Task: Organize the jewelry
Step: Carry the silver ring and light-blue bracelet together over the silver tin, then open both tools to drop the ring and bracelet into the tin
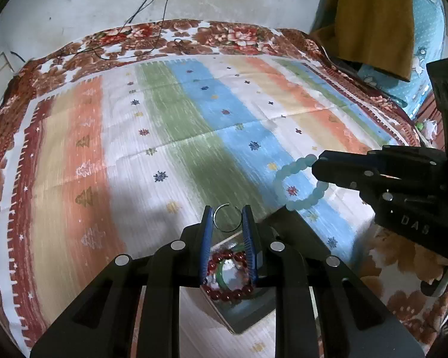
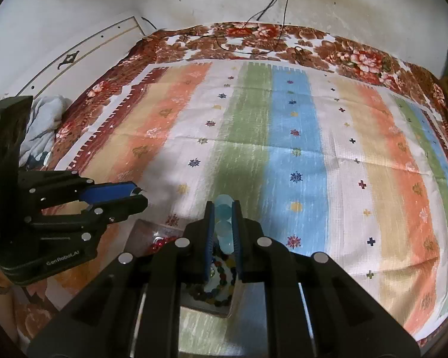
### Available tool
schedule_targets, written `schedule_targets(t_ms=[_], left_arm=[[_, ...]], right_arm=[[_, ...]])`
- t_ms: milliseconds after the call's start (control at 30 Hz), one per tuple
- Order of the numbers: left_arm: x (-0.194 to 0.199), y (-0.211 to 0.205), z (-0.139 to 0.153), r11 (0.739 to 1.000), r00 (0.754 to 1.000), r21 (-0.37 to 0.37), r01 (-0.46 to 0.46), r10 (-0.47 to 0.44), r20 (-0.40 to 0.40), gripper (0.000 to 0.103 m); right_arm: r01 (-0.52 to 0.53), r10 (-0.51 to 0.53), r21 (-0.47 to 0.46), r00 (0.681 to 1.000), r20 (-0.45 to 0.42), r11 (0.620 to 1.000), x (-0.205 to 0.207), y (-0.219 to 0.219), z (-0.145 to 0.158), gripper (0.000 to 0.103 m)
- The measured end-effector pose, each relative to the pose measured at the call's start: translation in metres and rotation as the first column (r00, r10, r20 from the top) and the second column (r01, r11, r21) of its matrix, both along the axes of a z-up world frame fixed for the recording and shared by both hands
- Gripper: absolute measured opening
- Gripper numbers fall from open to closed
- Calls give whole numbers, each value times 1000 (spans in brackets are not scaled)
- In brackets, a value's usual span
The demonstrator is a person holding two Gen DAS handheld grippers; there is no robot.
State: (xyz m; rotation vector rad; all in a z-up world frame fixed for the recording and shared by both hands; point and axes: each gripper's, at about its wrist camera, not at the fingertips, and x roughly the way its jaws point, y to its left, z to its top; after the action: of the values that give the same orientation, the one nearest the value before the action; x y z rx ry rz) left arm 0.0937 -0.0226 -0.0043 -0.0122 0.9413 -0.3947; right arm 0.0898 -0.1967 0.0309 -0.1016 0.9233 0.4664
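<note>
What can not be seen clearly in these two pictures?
- Box, left wrist view: the left gripper body covers most of it; its full contents are hidden.
- Thin ring held in the left fingers: in the right wrist view only a tiny sliver shows.
- Pale blue bead bracelet, right wrist view: the right gripper fingers hide most beads.
- Dark bead bracelet, right wrist view: partly covered by the gripper.

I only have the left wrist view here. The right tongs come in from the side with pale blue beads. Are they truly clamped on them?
Observer: Yes. In the right wrist view the right tongs pinch the pale blue bead bracelet between the pads.
Operator: What lies under them?
Observer: An open box holding a dark multicoloured bead bracelet.
Operator: And my thin ring?
Observer: From the side, the ring just pokes past the left tongs' tips.
</note>
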Motion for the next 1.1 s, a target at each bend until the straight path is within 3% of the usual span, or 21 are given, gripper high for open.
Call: schedule_targets(t_ms=[367,900,933,1000,1067,1100], left_arm=[[-27,-2,-3,1000,1000,-21,4,-4,2,19],[-42,-6,-6,999,1000,-39,19,-19,7,19],[-42,-7,-6,999,1000,-36,22,-21,7,21],[-43,-6,-6,1000,1000,-18,12,-12,17,42],[-43,-6,-7,1000,1000,-11,7,-7,18,45],[-43,-4,-8,1000,1000,-10,-1,1,18,46]], right_arm=[[-45,45,74,999,4,996,-30,-1,-2,12],[-48,46,98,999,21,994,-43,-7,-5,13],[-44,42,98,999,19,994,-42,-8,-6,15],[-30,27,103,999,32,994,-43,-11,-4,31],[-25,20,111,999,47,994,-46,-15,-2,48],[-20,14,114,999,51,993,-46,-17,-2,50]])
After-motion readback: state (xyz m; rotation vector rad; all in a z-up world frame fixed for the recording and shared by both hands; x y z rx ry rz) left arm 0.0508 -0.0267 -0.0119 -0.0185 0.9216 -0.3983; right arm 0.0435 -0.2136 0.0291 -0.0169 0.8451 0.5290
